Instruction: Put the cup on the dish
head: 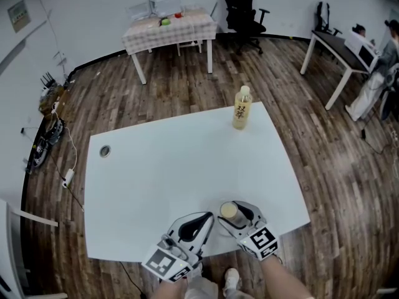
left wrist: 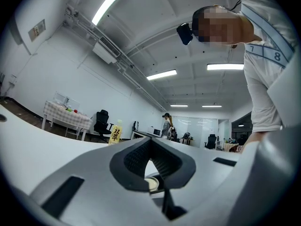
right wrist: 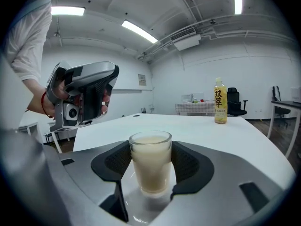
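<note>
**A:** Right gripper [right wrist: 150, 150] at the near edge of the white table [head: 174, 167], and its jaws are clamped on the cup [right wrist: 150, 161], one dark pad pressed to each side of the glass.

**B:** Clear glass, straight-sided, standing upright. What's inside?

**A:** A pale, creamy, opaque liquid, filled almost to the rim. From the head view you look straight down on that beige surface.

**B:** And under the cup?

**A:** Its base sits on a glossy white surface with a curved highlight, between the jaws. That looks like the dish [right wrist: 141, 206], though I can't make out its full rim.

**B:** Over to the left gripper [head: 206, 218].

**A:** Just beside the right one, close to its left. Its jaws are pinched together at the tips with nothing between them. Through the small opening below the tips, a round pale rim shows beyond it.

**B:** Any other containers out there?

**A:** One bottle [head: 242, 108], upright at the far right part of the table, well apart from both grippers. Capped, yellowish drink inside, yellow label with dark characters.

**B:** And beyond the table?

**A:** A smaller table with a checked cloth [head: 168, 27] near the back wall, with small green and red things on top, too small to name.
</note>
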Motion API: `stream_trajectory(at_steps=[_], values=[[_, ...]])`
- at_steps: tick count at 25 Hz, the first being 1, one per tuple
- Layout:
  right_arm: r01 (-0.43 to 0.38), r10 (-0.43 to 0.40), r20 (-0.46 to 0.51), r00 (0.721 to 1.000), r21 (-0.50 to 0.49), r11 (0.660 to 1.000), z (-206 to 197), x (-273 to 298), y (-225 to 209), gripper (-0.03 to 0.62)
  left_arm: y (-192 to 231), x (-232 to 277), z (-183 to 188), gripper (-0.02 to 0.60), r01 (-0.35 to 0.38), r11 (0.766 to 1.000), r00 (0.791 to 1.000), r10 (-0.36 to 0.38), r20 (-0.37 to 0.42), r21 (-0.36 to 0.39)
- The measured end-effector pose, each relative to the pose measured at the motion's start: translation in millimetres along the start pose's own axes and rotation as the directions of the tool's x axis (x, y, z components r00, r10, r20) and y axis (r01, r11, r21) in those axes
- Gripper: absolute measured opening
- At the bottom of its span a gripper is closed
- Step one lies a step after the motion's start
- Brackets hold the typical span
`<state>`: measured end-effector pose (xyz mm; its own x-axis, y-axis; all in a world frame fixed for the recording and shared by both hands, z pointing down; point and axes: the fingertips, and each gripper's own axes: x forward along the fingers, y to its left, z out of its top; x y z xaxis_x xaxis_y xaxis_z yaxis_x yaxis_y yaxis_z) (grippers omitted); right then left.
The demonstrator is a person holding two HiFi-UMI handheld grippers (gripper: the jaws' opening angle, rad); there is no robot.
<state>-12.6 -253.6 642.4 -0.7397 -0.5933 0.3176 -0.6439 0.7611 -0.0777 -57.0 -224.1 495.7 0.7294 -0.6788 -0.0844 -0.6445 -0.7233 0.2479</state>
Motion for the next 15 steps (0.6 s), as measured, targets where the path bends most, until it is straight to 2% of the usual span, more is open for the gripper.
stream_trajectory(at_steps=[7, 15], values=[[0.010, -0.015, -0.050, 0.999, -0.090, 0.996, -5.9, -3.3, -2.8, 0.275, 3.7, -1.5, -1.8, 0.000, -0.014, 1.000, 1.000, 0.014, 0.001, 0.002], [0.003, -0.007, -0.061, 0.998, -0.077, 0.997, -6.9, -1.6, -2.5, 0.275, 3.9, -1.2, 0.0, 0.000, -0.017, 1.000, 1.000, 0.017, 0.005, 0.007]])
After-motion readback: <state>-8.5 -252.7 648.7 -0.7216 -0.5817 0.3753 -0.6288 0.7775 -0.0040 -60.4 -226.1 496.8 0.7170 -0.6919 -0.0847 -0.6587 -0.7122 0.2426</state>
